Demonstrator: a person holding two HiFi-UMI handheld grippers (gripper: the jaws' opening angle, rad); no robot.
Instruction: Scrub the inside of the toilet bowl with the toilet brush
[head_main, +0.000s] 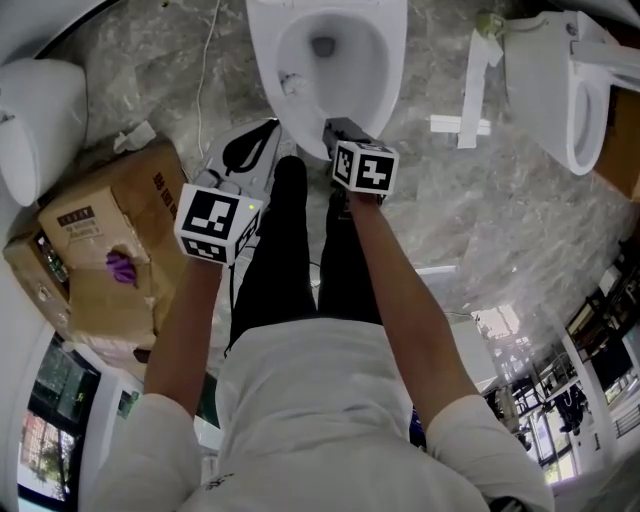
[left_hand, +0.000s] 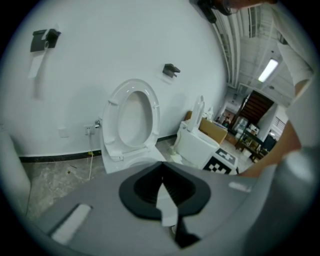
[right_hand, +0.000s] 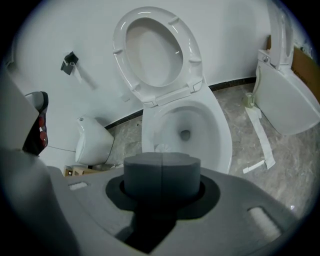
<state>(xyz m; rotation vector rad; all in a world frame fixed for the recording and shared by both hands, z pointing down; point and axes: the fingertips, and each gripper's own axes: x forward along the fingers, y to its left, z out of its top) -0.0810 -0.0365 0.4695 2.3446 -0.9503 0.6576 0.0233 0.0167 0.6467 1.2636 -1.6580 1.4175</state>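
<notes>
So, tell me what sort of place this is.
Probably a sanitary-ware storeroom or showroom, not a bathroom: an open toilet, a second toilet beside it, cardboard boxes on the marble floor.

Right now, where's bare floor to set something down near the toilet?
Widest bare patch: floor right of the toilet, bordered by the white strips and the second toilet. A narrower strip runs between the toilet and the boxes. Left is crowded: boxes, white fixture. The person's legs fill the spot before the toilet.
</notes>
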